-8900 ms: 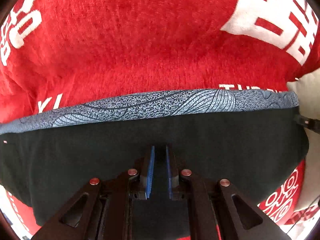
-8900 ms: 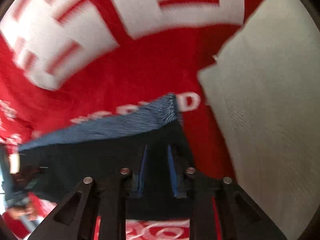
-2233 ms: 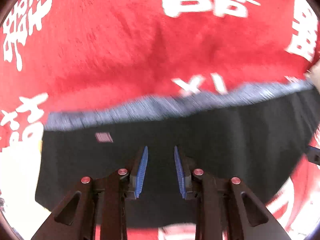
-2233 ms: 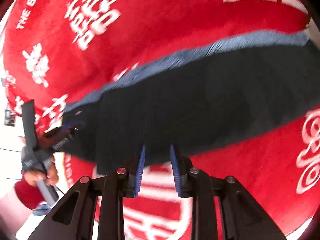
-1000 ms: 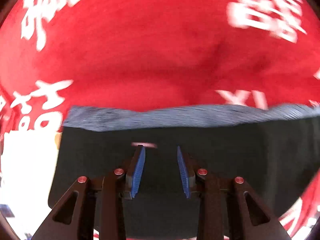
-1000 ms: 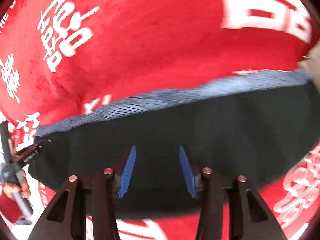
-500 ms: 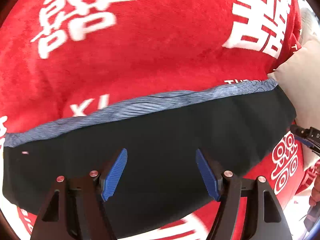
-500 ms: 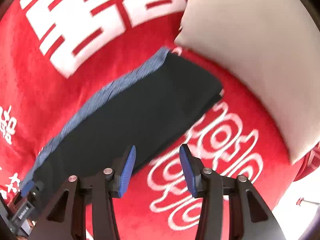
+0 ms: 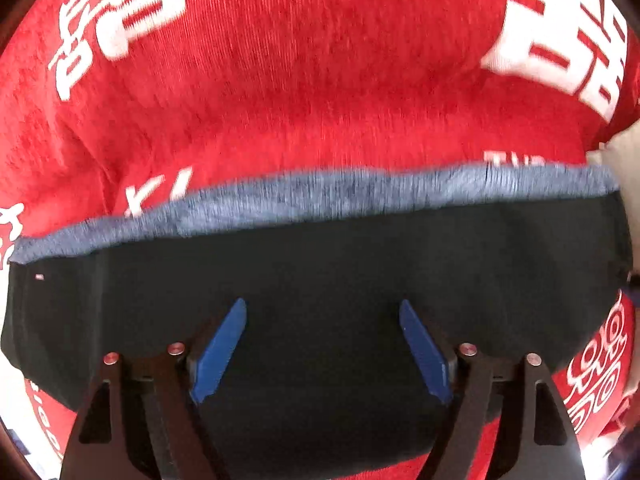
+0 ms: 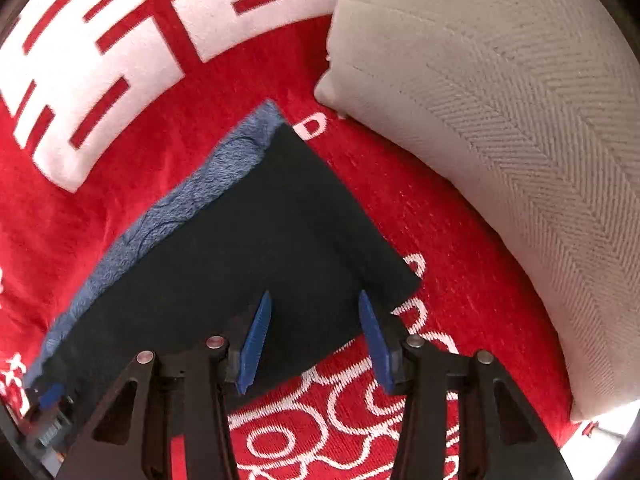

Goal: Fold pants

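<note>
We see the left gripper (image 9: 322, 344) spread wide with nothing between its blue pads (image 9: 218, 350), poised over the middle of the pants (image 9: 320, 276). The right gripper (image 10: 314, 336) is also parted and empty, over the pants' near right corner. The pants lie folded into a flat dark band, its grey patterned edge (image 9: 320, 196) on the far side, on a red blanket (image 9: 320, 80) with white lettering. A beige pillow (image 10: 500, 120) rests near the pants' far right corner.

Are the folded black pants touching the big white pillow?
Apart. The right wrist view shows red blanket between the pants and the pillow.
</note>
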`<state>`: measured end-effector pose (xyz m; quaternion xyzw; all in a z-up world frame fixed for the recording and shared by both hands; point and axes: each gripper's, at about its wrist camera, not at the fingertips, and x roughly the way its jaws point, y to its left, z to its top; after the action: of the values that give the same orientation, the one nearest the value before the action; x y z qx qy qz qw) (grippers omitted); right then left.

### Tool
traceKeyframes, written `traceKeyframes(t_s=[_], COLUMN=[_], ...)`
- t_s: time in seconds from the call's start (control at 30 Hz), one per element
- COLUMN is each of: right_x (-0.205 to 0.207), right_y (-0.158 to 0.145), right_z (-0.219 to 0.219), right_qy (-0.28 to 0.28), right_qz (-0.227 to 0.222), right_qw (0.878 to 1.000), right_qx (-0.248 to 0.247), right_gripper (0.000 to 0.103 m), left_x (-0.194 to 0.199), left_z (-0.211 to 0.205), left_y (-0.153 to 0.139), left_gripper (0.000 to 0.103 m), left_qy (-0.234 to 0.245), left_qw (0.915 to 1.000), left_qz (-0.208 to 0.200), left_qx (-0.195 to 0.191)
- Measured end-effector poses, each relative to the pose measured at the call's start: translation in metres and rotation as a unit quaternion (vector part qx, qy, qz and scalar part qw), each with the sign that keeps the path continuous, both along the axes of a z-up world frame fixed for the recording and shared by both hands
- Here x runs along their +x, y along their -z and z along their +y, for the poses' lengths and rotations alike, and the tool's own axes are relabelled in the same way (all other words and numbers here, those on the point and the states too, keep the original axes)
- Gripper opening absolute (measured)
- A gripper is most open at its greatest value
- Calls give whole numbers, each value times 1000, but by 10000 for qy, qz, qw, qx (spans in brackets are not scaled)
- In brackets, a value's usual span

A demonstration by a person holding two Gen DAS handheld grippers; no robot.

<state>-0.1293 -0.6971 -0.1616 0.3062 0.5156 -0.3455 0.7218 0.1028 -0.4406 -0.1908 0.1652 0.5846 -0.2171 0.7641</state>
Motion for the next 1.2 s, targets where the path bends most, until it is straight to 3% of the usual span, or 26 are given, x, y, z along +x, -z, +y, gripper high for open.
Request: traceKeyframes(t_s=[0.2, 0.27, 0.3, 0.47, 0.7, 0.83, 0.87, 0.9, 0.97, 1.07, 1.2], right_x=[1, 0, -3, -15, -11, -5, -5, -5, -4, 0, -1], right_y=[2, 2, 1, -4, -1, 2, 2, 2, 3, 1, -10], right_z=[7, 9, 11, 21, 24, 25, 26, 28, 32, 38, 47], right_qy=[-227, -287, -299, -376, -449, -486, -496, -528, -571, -532, -349], right_qz=[-70, -109, -147, -124, -120, -80, -81, -82, -59, 63, 70], right_qw=[9996, 9994, 9993, 9988, 9981, 9977, 9976, 9971, 9965, 9971, 9992], right_qx=[-141, -160, -164, -282, -395, -461, -483, -534, -600, -549, -158], right_gripper=[50, 50, 50, 50, 54, 55, 55, 55, 55, 55, 65], left_x=[36, 45, 47, 45, 10, -15, -24, -31, -43, -44, -44], left_z=[-26, -30, -29, -25, -18, -20, -15, -11, -9, -5, -8], left_y=[3, 20, 21, 11, -25, -1, 4, 0, -1, -2, -4], left_gripper=[80, 84, 88, 89, 88, 89, 89, 89, 90, 90, 93], left_qy=[-459, -585, -713, -605, -134, 114, 71, 18, 143, -28, 8], left_qw=[9981, 9974, 9966, 9977, 9997, 9994, 9996, 9999, 9995, 9999, 9999], left_qz=[-403, -232, -297, -238, -213, 120, 136, -102, -278, -115, -100], left_qx=[97, 347, 276, 212, -53, 295, 227, 31, 41, -49, -46])
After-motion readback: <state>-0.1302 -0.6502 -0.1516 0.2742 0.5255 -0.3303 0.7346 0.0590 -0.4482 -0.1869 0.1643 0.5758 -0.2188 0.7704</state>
